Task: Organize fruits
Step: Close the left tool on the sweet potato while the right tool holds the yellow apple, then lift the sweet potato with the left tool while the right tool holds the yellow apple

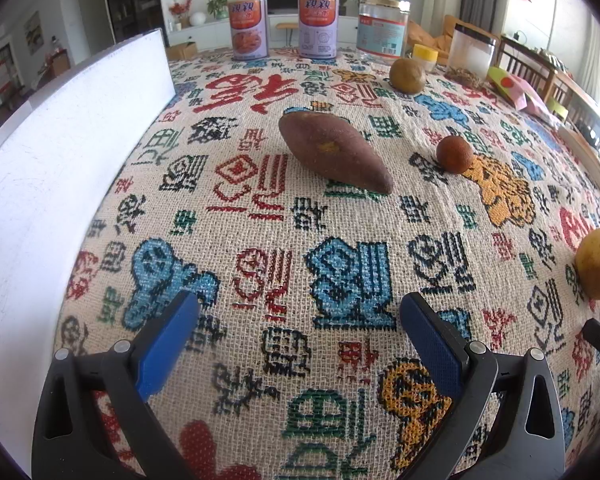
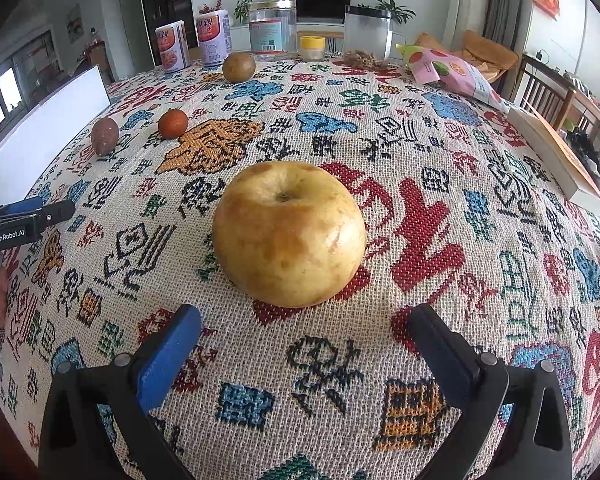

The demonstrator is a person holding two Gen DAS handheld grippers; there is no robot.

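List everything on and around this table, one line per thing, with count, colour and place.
Large yellow apple: 1, yellow with brown blotches, just ahead of the right gripper.
Reddish-brown sweet potato: 1, mid-table, ahead of the left gripper.
Small orange-brown round fruit: 1, right of the sweet potato.
Greenish-brown round fruit: 1, near the far edge.
Printed cans: 2, lilac and orange, far edge.
Clear jars: 2, far edge.
Yellow-lidded small jar: 1, between the clear jars.
Pink snack bag: 1, far right.
White board: 1, left edge.
Woven patterned tablecloth: 1, multicoloured.
Left gripper: open, empty.
Right gripper: open, empty.
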